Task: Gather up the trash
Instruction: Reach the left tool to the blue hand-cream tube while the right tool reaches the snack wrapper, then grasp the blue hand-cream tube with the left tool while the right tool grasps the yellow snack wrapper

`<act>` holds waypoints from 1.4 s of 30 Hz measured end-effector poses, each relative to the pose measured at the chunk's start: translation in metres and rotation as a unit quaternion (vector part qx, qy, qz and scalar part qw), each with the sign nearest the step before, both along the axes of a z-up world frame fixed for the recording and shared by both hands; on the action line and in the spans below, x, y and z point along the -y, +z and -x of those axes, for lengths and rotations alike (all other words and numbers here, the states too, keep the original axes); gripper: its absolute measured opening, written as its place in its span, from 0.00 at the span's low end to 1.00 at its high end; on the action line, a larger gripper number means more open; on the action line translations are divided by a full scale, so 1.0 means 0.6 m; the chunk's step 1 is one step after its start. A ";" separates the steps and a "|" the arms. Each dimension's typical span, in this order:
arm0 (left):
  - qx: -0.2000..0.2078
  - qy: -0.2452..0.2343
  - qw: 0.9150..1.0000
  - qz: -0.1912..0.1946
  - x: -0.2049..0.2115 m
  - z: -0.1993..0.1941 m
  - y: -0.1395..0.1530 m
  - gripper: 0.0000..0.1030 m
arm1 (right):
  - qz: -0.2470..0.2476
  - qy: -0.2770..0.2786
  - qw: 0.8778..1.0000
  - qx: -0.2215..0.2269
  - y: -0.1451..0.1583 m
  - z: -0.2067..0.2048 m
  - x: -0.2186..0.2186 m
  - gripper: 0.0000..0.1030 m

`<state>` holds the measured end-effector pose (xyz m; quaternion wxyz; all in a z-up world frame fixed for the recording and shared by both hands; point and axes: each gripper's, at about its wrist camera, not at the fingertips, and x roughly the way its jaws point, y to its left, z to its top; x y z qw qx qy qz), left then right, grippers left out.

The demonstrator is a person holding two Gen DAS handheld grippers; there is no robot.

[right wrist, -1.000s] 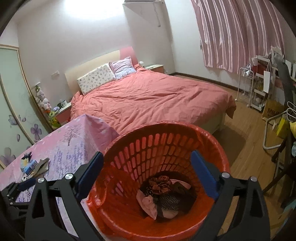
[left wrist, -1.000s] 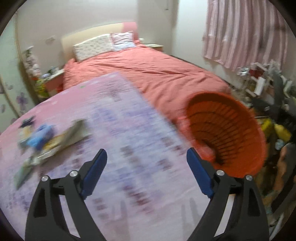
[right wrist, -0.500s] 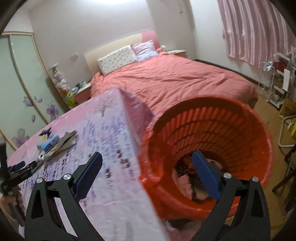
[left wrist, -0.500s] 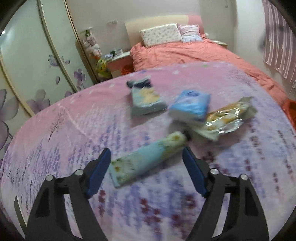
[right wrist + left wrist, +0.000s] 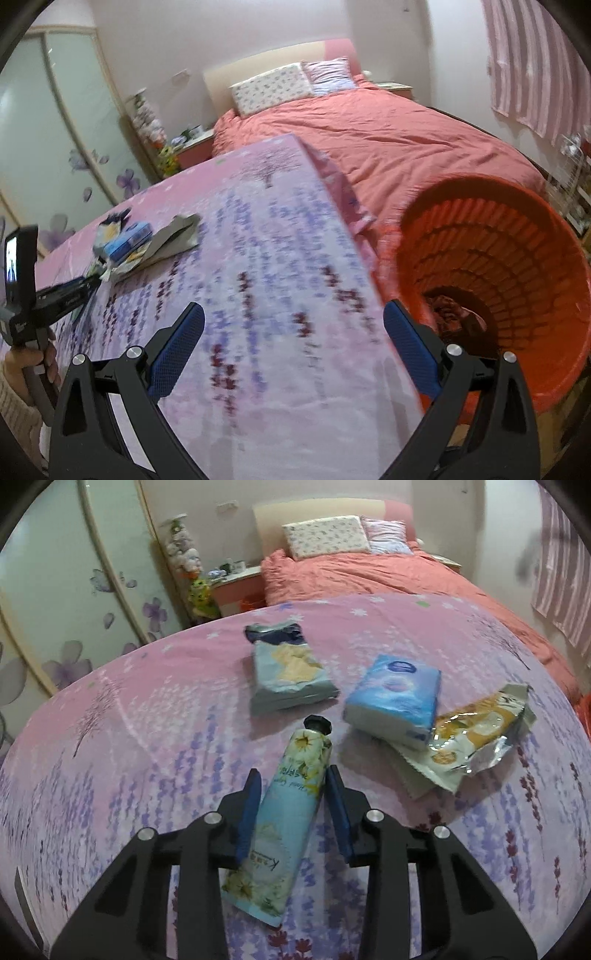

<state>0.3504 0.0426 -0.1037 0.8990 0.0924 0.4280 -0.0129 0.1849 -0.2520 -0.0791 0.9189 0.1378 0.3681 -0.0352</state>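
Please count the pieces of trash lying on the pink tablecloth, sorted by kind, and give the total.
Tubes: 1, the floral tube between the pads of the left gripper
Opened snack bags: 2, the blue bag and the yellow bag
Tissue packs: 1, the blue tissue pack
Total: 4

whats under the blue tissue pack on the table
The blue plastic tissue pack lies partly on a crumpled yellow-and-silver foil wrapper, whose torn end sticks out to the right. How far the wrapper reaches beneath is hidden.
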 end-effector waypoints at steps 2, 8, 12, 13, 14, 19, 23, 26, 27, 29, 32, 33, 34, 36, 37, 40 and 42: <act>-0.002 0.007 1.000 0.010 -0.005 0.002 0.000 0.35 | 0.006 0.017 1.000 0.001 0.001 -0.013 -0.021 0.94; -0.008 0.019 0.999 0.038 -0.017 0.000 0.001 0.38 | -0.021 0.030 0.999 0.002 0.009 -0.094 -0.070 0.80; -0.009 0.024 0.999 0.043 -0.020 0.000 0.000 0.42 | -0.051 0.009 0.999 -0.008 0.014 -0.173 -0.083 0.64; -0.010 0.025 0.999 0.044 -0.020 0.000 0.000 0.42 | -0.054 0.003 0.999 -0.009 0.015 -0.186 -0.082 0.61; -0.010 0.026 0.999 0.046 -0.021 -0.001 0.000 0.43 | -0.056 -0.005 0.998 -0.009 0.015 -0.197 -0.081 0.60; -0.011 0.028 0.998 0.050 -0.024 0.001 0.001 0.45 | -0.037 -0.015 0.998 -0.053 -0.002 -0.266 -0.087 0.60; -0.011 0.028 0.998 0.050 -0.024 0.001 0.001 0.45 | 0.015 0.004 0.996 -0.088 -0.022 -0.280 -0.104 0.60; -0.011 0.028 0.998 0.051 -0.025 0.000 0.001 0.45 | 0.072 0.040 0.992 -0.100 -0.023 -0.252 -0.129 0.60; -0.011 0.028 0.998 0.052 -0.025 0.001 0.001 0.45 | 0.085 0.058 0.989 -0.102 -0.024 -0.236 -0.137 0.60; -0.011 0.028 0.998 0.051 -0.025 0.001 0.001 0.45 | 0.102 0.091 0.985 -0.103 -0.024 -0.199 -0.145 0.59; -0.011 0.028 0.998 0.051 -0.026 0.001 0.001 0.45 | 0.088 0.128 0.981 -0.117 -0.017 -0.151 -0.145 0.54; -0.011 0.028 0.998 0.051 -0.026 0.001 0.001 0.45 | 0.077 0.129 0.983 -0.108 -0.009 -0.133 -0.142 0.54; -0.011 0.028 0.998 0.050 -0.026 0.002 0.001 0.45 | 0.068 0.129 0.984 -0.101 -0.001 -0.134 -0.141 0.54; -0.011 0.028 0.998 0.050 -0.026 0.001 0.002 0.45 | 0.035 0.134 0.987 -0.084 0.009 -0.127 -0.141 0.55; -0.011 0.028 0.998 0.050 -0.026 0.001 0.002 0.45 | 0.020 0.141 0.987 -0.079 0.014 -0.131 -0.147 0.57; -0.011 0.029 0.998 0.051 -0.026 0.001 0.002 0.46 | 0.001 0.168 0.983 -0.078 0.009 -0.139 -0.177 0.65; -0.012 0.029 0.998 0.052 -0.027 0.002 0.002 0.46 | 0.008 0.187 0.978 -0.088 -0.006 -0.150 -0.201 0.69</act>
